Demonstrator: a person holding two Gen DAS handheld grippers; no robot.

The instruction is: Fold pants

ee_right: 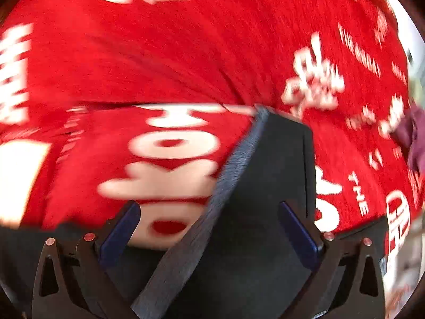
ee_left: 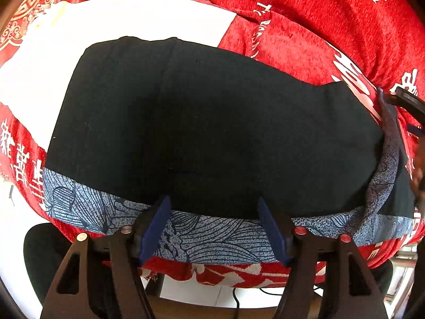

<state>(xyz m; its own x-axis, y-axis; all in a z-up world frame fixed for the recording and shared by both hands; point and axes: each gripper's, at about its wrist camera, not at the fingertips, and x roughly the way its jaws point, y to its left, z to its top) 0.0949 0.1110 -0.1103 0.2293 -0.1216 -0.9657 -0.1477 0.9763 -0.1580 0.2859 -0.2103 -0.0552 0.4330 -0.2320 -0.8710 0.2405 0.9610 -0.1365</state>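
Observation:
The pants [ee_left: 212,133] are black with a blue patterned band [ee_left: 207,234] along the near edge. They lie folded on a red cloth [ee_left: 318,26]. My left gripper [ee_left: 213,207] is open at the near edge, its blue fingers either side of the band. In the right wrist view my right gripper [ee_right: 209,210] is open, and a corner of the pants [ee_right: 265,199] with its blue band lies between the fingers. The view is blurred. The right gripper shows at the right edge of the left wrist view [ee_left: 410,103].
The red cloth with white characters [ee_right: 172,53] covers the surface, with a white patch [ee_left: 106,21] at the back left. A purple object [ee_right: 417,138] sits at the right edge. A black chair seat [ee_left: 42,250] and floor with a cable [ee_left: 236,297] lie below the near edge.

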